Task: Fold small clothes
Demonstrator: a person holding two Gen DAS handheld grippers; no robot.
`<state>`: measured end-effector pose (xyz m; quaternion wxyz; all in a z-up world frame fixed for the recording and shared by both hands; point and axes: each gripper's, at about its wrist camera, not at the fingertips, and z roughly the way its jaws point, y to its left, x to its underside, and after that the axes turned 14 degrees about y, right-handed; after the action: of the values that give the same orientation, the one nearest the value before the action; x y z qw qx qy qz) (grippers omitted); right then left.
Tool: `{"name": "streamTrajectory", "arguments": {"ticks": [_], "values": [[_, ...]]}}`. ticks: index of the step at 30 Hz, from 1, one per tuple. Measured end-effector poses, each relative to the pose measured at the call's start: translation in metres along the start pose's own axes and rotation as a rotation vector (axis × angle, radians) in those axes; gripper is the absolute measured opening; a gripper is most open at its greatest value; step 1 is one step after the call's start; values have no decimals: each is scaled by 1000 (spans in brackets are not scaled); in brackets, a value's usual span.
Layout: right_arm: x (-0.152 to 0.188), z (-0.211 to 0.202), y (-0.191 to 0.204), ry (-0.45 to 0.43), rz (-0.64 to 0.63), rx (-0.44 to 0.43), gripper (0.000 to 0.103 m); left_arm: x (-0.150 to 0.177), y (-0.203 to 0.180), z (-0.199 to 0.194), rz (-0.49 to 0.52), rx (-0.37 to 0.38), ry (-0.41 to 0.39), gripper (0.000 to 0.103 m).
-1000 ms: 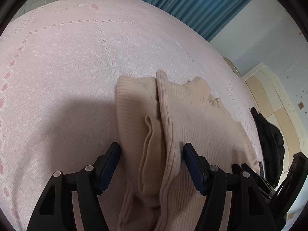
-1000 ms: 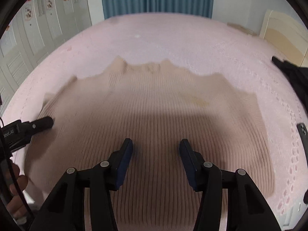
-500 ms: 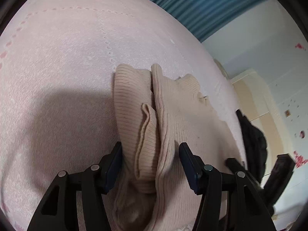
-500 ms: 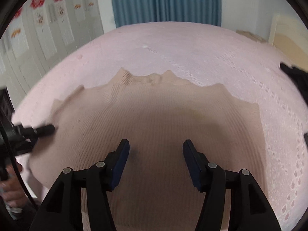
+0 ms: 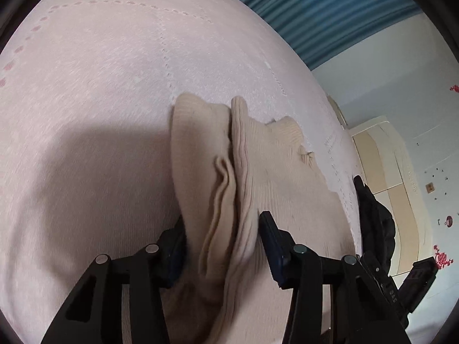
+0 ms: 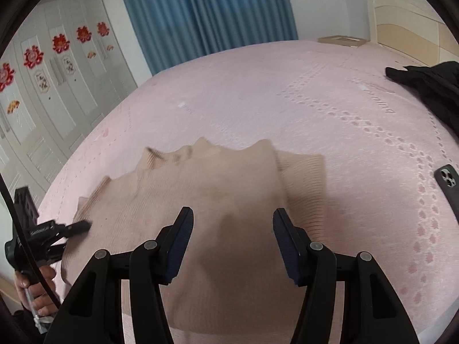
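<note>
A beige ribbed knit sweater (image 6: 206,200) lies flat on the pink bedspread (image 6: 287,91), collar at the far side. In the left wrist view its left sleeve and side edge (image 5: 221,189) bunch up in folds between the fingers of my left gripper (image 5: 222,229), whose jaws stand open around the fabric. My right gripper (image 6: 231,223) is open and empty, hovering over the sweater's lower middle. The left gripper also shows in the right wrist view (image 6: 80,225) at the sweater's left edge.
A black garment (image 6: 430,86) lies at the bed's right side, with a dark phone (image 6: 449,183) nearer. A blue curtain (image 6: 206,11), white wardrobe doors (image 6: 43,86) and a cream headboard (image 6: 407,20) surround the bed.
My left gripper has pushed forward so the bunched sleeve sits deep between its fingers. My right gripper has lifted and tilted; the sweater's right sleeve now looks folded in.
</note>
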<state>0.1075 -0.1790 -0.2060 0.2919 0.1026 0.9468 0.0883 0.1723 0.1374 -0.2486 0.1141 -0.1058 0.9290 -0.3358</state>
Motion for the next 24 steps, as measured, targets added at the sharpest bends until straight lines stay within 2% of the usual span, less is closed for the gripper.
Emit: {"name": "streamTrajectory", "arguments": {"ticks": [3, 6, 10, 18, 22, 24], "values": [[1, -8, -14, -20, 17, 10, 57, 3, -2, -2, -11, -50, -3, 35], [6, -17, -29, -31, 39, 2, 57, 1, -9, -4, -52, -57, -8, 26], [18, -32, -54, -45, 78, -34, 57, 5, -35, -14, -43, -109, -56, 24], [33, -62, -122, -65, 209, -52, 57, 7, -139, -31, -2, -212, -129, 22], [42, -78, -142, -66, 210, 10, 57, 13, -203, -18, 69, -274, -137, 22], [50, -86, -147, -72, 202, 35, 57, 21, -238, 1, 121, -329, -132, 22]]}}
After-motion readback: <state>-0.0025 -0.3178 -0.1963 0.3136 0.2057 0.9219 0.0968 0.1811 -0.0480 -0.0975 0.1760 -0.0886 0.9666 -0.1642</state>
